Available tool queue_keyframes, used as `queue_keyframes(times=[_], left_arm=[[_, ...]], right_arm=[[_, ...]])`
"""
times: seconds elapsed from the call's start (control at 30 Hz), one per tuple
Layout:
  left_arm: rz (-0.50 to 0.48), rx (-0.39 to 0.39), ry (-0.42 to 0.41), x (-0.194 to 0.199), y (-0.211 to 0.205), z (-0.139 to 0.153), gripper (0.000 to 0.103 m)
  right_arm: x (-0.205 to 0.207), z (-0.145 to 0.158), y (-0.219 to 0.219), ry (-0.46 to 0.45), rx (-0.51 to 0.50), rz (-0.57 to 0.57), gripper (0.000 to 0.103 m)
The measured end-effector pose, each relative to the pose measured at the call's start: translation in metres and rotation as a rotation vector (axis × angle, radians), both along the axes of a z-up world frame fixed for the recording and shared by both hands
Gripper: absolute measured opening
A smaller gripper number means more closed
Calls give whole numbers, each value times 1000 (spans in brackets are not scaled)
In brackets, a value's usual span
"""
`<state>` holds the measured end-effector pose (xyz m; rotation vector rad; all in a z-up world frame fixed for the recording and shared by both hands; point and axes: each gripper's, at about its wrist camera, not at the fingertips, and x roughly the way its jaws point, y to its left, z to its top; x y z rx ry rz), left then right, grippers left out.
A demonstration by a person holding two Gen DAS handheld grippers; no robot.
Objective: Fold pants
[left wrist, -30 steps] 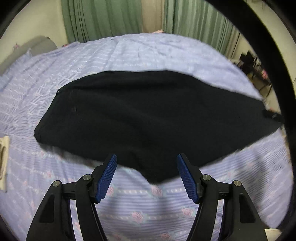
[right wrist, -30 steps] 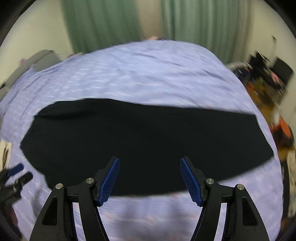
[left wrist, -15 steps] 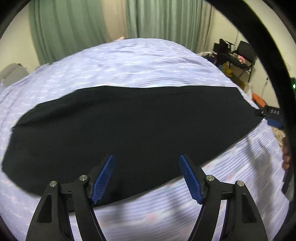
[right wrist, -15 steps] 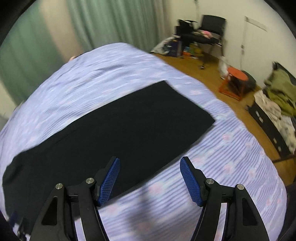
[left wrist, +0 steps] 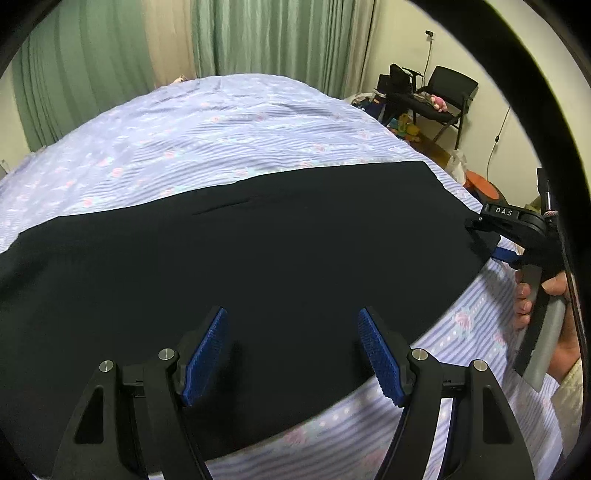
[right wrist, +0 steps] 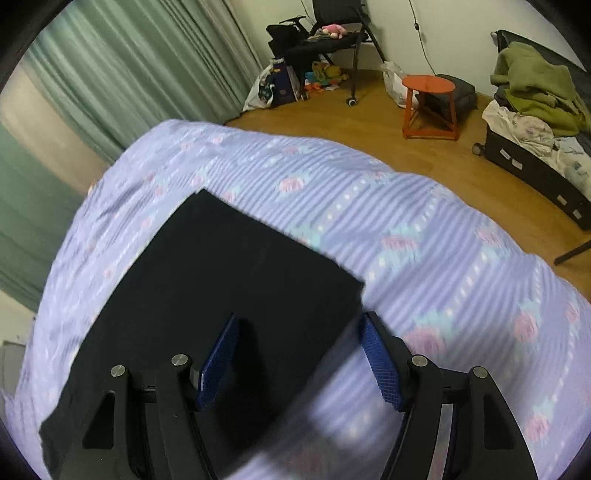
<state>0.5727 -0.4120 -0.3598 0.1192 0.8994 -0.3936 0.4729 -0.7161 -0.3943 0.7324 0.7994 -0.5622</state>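
Hovering spread and empty over the pants (left wrist: 258, 266), left tool (left wrist: 293, 354) and right tool (right wrist: 299, 358) risk pinching the bedspread (right wrist: 443, 258) with the hem.

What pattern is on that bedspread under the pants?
The bedspread is lilac with fine stripes, pink flowers and pale blue patches, clearest in the right wrist view.

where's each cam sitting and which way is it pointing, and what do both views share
Left wrist: sits on the left tongs, open over the near edge of the black pants, facing across the bed toward green curtains; the right tongs and the hand holding them show at right.
Right wrist: sits on the right tongs, open over the pants' end corner, facing the wooden floor, orange stool and black chair; only its own fingers show.
Shared: pants, bed, curtains, chair.
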Motion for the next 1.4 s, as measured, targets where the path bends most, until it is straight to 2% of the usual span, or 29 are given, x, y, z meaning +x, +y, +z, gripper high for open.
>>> queue_keyframes(times=[0.13,0.23,0.27,0.33,0.4,0.43,0.5,0.57,0.6,0.67,0.73,0.77,0.83,0.87,0.93,0.97,1.03,1.1,1.27,1.37,1.4], left_arm=[[5,-18,17,-2,-3,-5,73],[6,-25,19,-6,0,-6,73],[6,-31,23,-5,1,-6,73],[10,-48,32,-5,3,-4,73],[12,-73,34,-4,6,-1,73],[10,-86,31,-3,6,0,73],[7,-102,18,-2,4,3,73],[8,-89,-1,0,0,4,73],[10,-78,-9,2,-2,6,73],[16,-66,-17,6,-2,8,73],[19,-76,-33,8,3,12,74],[21,-75,-41,9,5,13,77],[14,-77,-82,10,10,17,78],[13,-71,-94,10,9,17,78],[10,-67,-102,13,11,18,78],[11,-69,-98,18,7,19,78],[-1,-74,-82,23,3,17,78],[-16,-63,-70,32,-1,16,78],[-11,-22,-92,52,-10,18,78],[-15,-32,-84,64,-14,19,78],[-14,-33,-84,68,-15,18,78]], right_arm=[[9,-9,-8,-32,24,17,71],[14,-11,-12,-40,30,12,69],[15,-10,-12,-34,30,7,65],[17,-6,-13,-19,31,5,39],[20,3,-15,-47,82,29,21],[23,8,-14,-24,67,25,19],[36,24,-7,35,-60,49,18],[48,26,-4,93,-142,62,17],[54,18,-6,128,-142,67,20],[60,6,-8,177,-149,76,31],[58,18,-4,232,-265,36,60],[55,28,-1,244,-337,7,62],[55,61,15,183,-519,27,63],[60,70,19,148,-539,80,63],[87,76,20,107,-481,251,62],[99,73,19,117,-452,295,61],[126,61,14,147,-395,383,47],[143,50,11,162,-343,437,46],[166,28,9,183,-277,463,46],[169,20,6,196,-247,454,46],[169,18,4,195,-231,453,41]])
